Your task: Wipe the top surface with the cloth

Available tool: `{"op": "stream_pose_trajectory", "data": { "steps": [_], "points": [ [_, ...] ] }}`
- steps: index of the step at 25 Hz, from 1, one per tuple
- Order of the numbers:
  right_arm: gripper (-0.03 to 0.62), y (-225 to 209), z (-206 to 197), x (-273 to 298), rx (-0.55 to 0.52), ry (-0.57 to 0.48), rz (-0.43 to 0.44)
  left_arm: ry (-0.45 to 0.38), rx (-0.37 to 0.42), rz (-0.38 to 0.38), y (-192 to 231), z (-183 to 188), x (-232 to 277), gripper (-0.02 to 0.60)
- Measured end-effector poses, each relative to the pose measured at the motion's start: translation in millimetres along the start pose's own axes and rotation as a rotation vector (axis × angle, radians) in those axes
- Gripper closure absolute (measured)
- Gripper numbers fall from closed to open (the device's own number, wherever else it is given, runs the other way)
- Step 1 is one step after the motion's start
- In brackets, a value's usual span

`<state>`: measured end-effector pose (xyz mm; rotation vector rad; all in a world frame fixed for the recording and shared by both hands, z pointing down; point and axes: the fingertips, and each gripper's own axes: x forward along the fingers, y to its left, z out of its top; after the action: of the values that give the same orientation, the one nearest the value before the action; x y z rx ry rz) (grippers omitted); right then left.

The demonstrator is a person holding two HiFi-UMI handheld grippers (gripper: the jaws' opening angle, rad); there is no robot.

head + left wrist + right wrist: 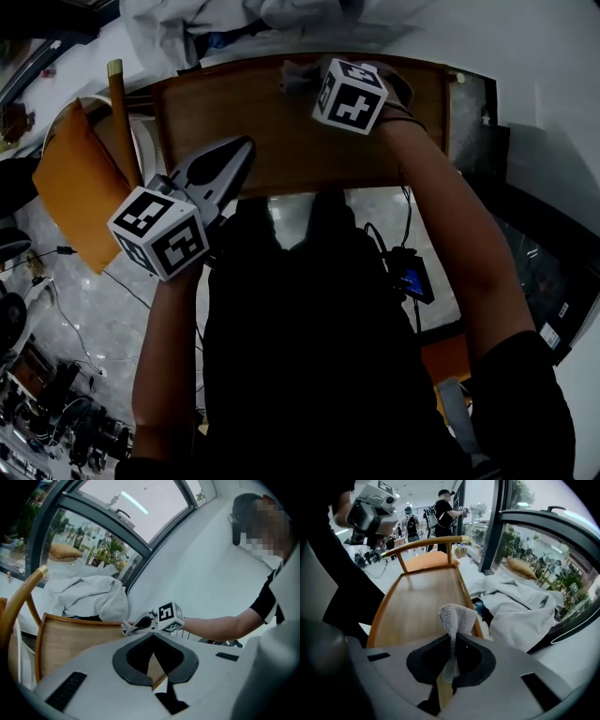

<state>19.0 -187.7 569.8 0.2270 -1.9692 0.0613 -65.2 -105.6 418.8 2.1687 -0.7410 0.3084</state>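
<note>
I read right tool (451, 640) clenched on cloth (457, 615), which bunches above its tips at upper centre over wooden tabletop (281, 141). Left tool (152, 637) closed, empty, centre left.

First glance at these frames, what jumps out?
The right gripper is shut on a grey knit cloth over the far edge of the wooden top. The left gripper hovers shut and empty over the top's near left corner. A heap of white fabric lies just beyond the top.
</note>
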Motion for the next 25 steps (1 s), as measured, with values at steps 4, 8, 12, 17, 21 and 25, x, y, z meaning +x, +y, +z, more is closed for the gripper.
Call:
{"op": "stream_pose_trajectory", "data": {
  "steps": [4,8,12,17,21,25],
  "points": [
    [0.559,-24,-8,18,0.001,0.052,-0.047,0.004,-0.001,0.005,-6,-2,0,0.569],
    [0.559,-33,-12,30,-0.007,0.089,-0.075,0.040,-0.002,0.004,-8,-15,0,0.569],
    [0.559,-34,-11,32,0.021,0.083,-0.058,0.058,0.002,-0.006,-9,-21,2,0.569],
    [0.559,-25,-13,32,0.068,0.071,-0.024,0.069,0.015,-0.016,-6,-20,6,0.569],
    [0.559,1,-15,32,0.059,0.066,0.009,0.078,0.017,-0.020,-4,-20,8,0.569],
    [0.559,41,-21,32,0.043,0.065,0.065,0.082,0.017,-0.034,-7,-21,11,0.569]
  ]
}}
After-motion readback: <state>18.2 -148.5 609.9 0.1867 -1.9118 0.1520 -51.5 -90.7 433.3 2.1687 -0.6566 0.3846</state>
